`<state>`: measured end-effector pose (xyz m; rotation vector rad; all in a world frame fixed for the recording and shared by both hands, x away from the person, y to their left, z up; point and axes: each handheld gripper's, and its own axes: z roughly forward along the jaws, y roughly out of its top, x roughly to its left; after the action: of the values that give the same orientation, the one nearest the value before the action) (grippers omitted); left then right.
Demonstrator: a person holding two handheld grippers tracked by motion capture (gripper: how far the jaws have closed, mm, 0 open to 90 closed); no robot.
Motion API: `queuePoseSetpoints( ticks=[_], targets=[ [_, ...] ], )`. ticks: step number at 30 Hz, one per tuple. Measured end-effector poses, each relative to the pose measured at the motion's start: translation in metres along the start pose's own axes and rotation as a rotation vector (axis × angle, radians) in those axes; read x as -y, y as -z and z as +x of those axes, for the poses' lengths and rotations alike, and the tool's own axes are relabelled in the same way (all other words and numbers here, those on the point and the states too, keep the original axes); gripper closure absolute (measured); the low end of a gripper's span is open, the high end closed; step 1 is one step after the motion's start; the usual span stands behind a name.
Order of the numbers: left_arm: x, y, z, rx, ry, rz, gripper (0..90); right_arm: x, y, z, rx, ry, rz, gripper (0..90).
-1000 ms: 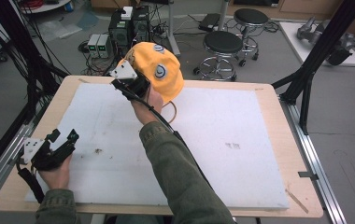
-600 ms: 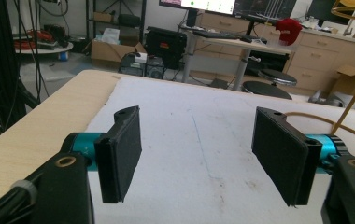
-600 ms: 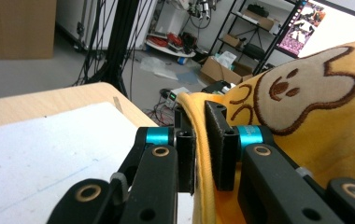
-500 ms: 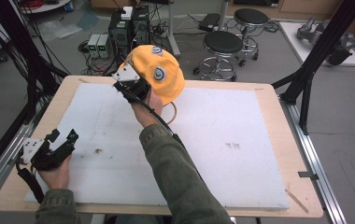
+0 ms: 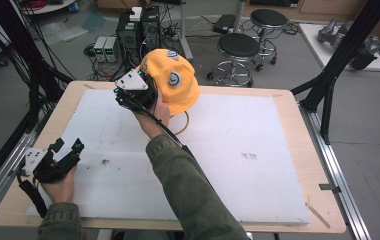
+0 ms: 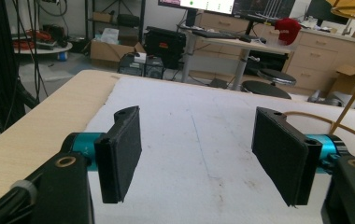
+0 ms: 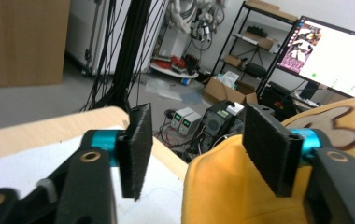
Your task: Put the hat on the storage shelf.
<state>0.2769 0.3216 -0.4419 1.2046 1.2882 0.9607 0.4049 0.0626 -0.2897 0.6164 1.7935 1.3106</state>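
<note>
Since the earlier frame, the jaws of the right hand-held gripper (image 5: 145, 85) have just been opening and now stand apart, with the edge of the yellow cap (image 5: 175, 85) between them but not pressed by the pads. That cap sits above the far edge of the desk (image 5: 288, 107), resting against the person's right hand, its strap looping down to the white mat (image 5: 248, 150). Near the front left corner, the left hand-held gripper (image 5: 68, 147) rests with jaws wide apart and nothing between them.

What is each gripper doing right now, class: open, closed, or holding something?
Left gripper: open, nothing between its jaws.
Right gripper: open, jaws just opened beside the yellow cap.
</note>
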Motion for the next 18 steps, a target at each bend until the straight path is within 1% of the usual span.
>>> queuePoseSetpoints(
  ticks=[3,7,11,14,15,18],
  targets=[
    [0.000,0.000,0.000,-0.001,0.000,0.002,33.2,-0.004,0.005,-0.005,0.017,-0.021,-0.022,35.8],
    [0.000,0.000,0.000,-0.001,-0.002,0.001,33.2,-0.009,0.013,-0.015,0.030,-0.046,-0.046,30.8],
    [0.000,0.001,-0.001,0.000,-0.001,0.001,33.2,-0.013,0.022,-0.031,0.037,-0.085,-0.064,25.5],
    [0.000,0.000,-0.001,-0.001,0.001,-0.002,33.2,-0.015,0.030,-0.043,0.050,-0.114,-0.082,21.2],
    [0.000,0.001,-0.001,-0.001,0.000,-0.001,33.1,-0.015,0.035,-0.047,0.056,-0.131,-0.085,20.1],
    [0.000,0.001,-0.001,-0.003,-0.003,-0.002,33.1,-0.014,0.048,-0.058,0.062,-0.137,-0.103,19.2]
  ],
)
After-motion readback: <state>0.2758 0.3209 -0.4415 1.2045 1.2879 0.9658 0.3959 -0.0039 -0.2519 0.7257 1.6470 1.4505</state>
